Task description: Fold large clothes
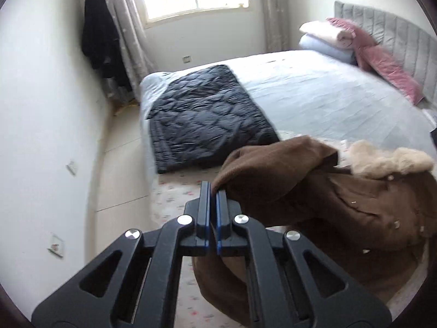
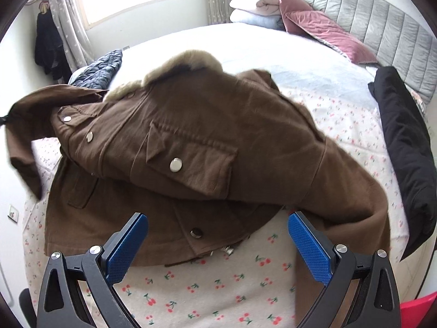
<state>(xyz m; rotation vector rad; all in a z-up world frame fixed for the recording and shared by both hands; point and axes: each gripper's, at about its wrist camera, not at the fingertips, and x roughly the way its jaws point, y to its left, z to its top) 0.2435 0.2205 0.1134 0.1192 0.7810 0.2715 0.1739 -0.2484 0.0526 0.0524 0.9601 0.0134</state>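
A brown jacket [image 2: 207, 142] with a beige fur collar [image 2: 180, 63] and metal snaps lies bunched on the cherry-print sheet [image 2: 207, 289] of the bed. My left gripper [image 1: 213, 191] is shut on the jacket's brown sleeve [image 1: 273, 169] and holds it up off the bed; the jacket body [image 1: 368, 210] hangs to its right. In the right wrist view that lifted sleeve [image 2: 24, 136] shows at the far left. My right gripper [image 2: 218, 235] is open and empty just in front of the jacket's lower hem.
A folded dark quilted jacket [image 1: 210, 117] lies at the bed's far left corner. A black garment [image 2: 404, 147] lies along the right edge. Pink pillows [image 2: 327, 32], folded blankets [image 2: 254, 8] and a grey headboard [image 2: 382, 22] stand at the back. A dark coat [image 1: 101, 43] hangs by the window.
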